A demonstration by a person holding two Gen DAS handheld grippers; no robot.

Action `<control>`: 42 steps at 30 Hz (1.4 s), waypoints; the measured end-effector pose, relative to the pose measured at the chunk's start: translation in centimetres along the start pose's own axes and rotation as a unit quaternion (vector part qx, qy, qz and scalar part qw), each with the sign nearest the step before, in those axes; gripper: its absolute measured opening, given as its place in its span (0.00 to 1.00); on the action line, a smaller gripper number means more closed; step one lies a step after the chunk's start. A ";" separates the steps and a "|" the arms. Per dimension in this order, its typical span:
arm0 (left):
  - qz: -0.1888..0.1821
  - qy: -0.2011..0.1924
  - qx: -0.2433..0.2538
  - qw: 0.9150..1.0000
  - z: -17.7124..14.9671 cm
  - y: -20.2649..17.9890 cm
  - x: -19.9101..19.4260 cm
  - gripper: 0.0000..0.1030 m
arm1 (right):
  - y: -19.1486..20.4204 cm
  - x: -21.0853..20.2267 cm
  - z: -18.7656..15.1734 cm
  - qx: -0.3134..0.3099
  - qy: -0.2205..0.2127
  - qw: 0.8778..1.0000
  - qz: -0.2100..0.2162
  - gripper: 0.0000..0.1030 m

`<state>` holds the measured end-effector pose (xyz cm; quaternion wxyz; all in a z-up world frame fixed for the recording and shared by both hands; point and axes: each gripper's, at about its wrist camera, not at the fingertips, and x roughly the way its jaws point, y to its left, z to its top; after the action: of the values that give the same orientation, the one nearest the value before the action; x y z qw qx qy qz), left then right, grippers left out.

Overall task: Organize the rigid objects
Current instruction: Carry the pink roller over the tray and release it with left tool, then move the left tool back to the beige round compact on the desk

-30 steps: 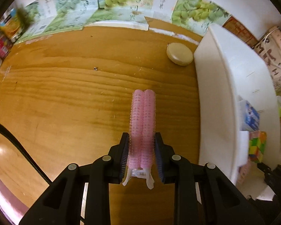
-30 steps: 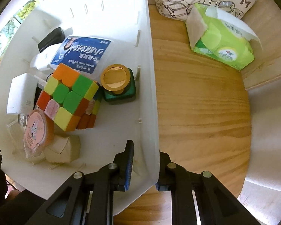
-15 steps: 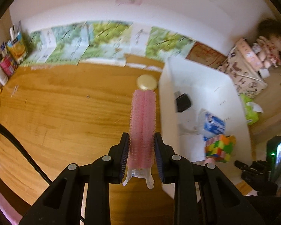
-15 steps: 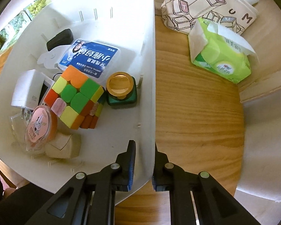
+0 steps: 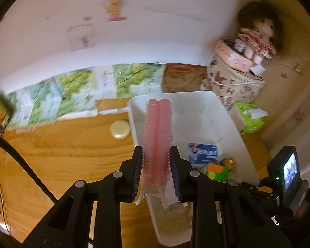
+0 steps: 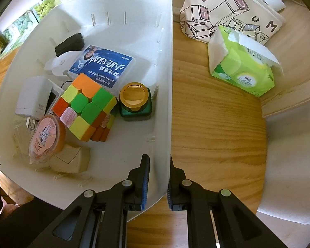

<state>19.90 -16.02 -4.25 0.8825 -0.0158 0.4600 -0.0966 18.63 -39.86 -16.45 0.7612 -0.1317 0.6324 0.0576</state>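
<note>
Two grippers are at work over a wooden table (image 6: 212, 128). The left gripper (image 5: 156, 161) has its fingers clamped on a pink hair roller clip (image 5: 157, 136), a pair of bristly pink tubes side by side with a white clip end poking out behind the pads; the clip is held up in the air, its far end reaching over the near corner of a white bin (image 5: 233, 124). The right gripper (image 6: 157, 165) pinches the bin's side wall (image 6: 165, 95) between narrow fingers, one pad inside and one outside. Inside the bin lie a colourful puzzle cube (image 6: 84, 105), a blue floss box (image 6: 102, 66), a green bottle with a gold cap (image 6: 135, 103), a white charger (image 6: 34, 99), a round orange-lidded tub (image 6: 46, 140) and a black block (image 6: 70, 43). On the table beside the bin rest a green tissue pack (image 6: 243, 72) and a printed canvas bag (image 6: 227, 10). A cream round case (image 5: 120, 129) sits on the table just left of the bin.
</note>
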 end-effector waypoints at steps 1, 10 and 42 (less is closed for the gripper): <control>-0.004 0.001 0.009 1.000 0.3 -0.6 0.3 0.28 | 0.0 0.1 0.0 0.000 0.000 1.000 0.000 0.14; -0.037 0.046 0.080 0.995 -0.2 -5.9 3.7 0.28 | 0.2 0.3 0.1 -0.002 0.004 1.000 -0.005 0.14; 0.101 0.041 0.063 0.992 -0.5 0.8 4.7 0.71 | 1.5 0.7 0.9 0.004 0.024 0.999 -0.035 0.14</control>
<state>22.27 -16.10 -8.40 0.8671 0.0908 0.4884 -0.0365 19.23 -38.26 -17.16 0.7481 -0.1516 0.6456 0.0250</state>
